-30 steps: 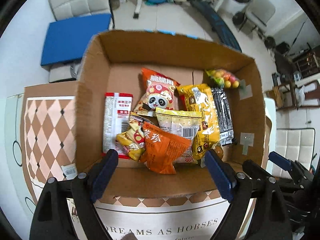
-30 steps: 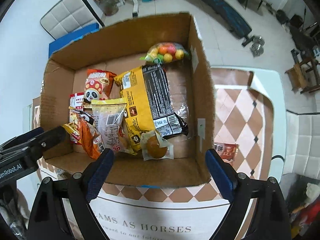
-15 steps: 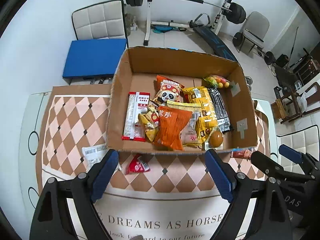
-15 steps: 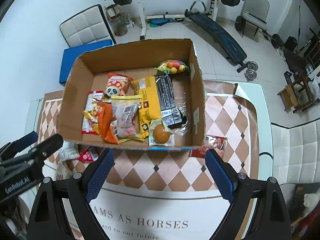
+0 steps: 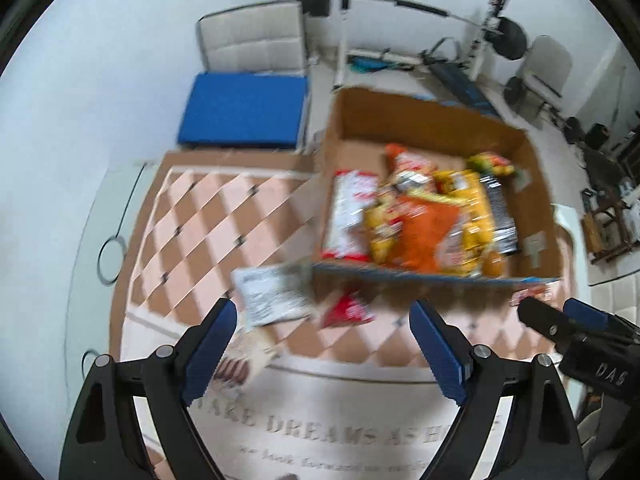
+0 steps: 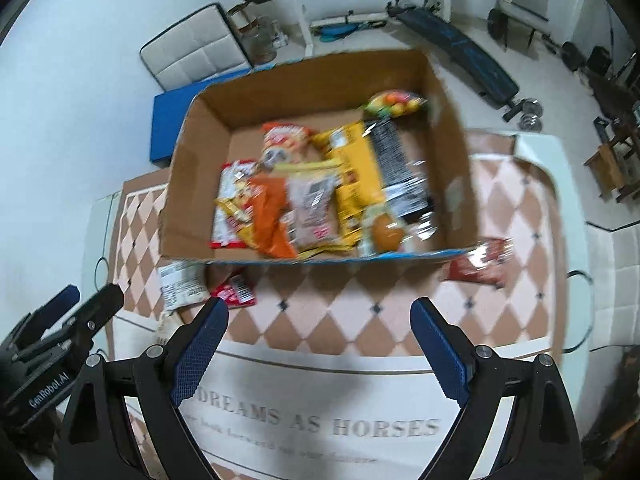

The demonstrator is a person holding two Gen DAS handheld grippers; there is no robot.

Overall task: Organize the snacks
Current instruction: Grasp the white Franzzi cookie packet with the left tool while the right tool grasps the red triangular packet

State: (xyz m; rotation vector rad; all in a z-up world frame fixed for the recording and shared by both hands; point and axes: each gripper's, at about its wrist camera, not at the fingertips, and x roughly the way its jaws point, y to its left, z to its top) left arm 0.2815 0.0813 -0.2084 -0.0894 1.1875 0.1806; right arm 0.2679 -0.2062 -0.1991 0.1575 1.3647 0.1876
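A cardboard box [image 5: 424, 120] [image 6: 192, 152] on the checkered tablecloth holds several snack packets: orange, yellow, red-and-white, a panda bag and a bag of coloured candy. Loose on the cloth lie a white packet [image 5: 272, 296] [image 6: 182, 284], a small red packet [image 5: 348, 310] [image 6: 236, 290], a pale packet [image 5: 244, 356] and a dark red packet [image 6: 478, 264] right of the box. My left gripper [image 5: 324, 348] is open and empty, above the white and red packets. My right gripper [image 6: 318, 346] is open and empty, in front of the box.
A blue mat [image 5: 244, 112] and a white chair [image 5: 252, 40] stand behind the table. A barbell rack and weight bench [image 6: 452, 36] fill the far floor. The table's white edge [image 6: 568, 184] shows at the right.
Both grippers have pulled back and up from the box. The left view has swung left, bringing the loose white and red packets between its fingers. Both stay open.
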